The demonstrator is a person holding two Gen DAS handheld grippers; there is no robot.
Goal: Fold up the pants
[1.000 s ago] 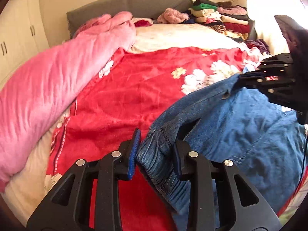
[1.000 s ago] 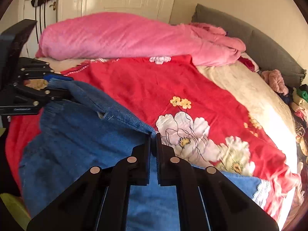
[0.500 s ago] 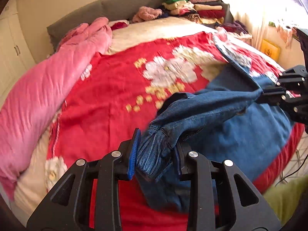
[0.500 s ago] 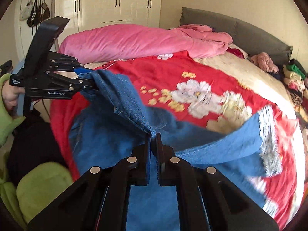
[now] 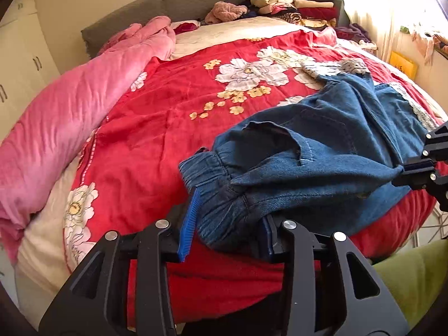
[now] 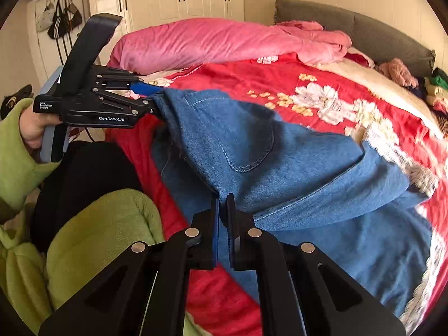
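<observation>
From the left wrist I see only the tip of the right hand-held gripper (image 5: 403, 172); the picture's edge cuts off the rest. The jeans' (image 6: 280, 162) far hems blur, and the denim hides my right pads.

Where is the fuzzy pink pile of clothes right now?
In the left wrist view, the fuzzy pink pile sits at the head of the bed, against the grey headboard, just left of the stack of folded clothes.
</observation>
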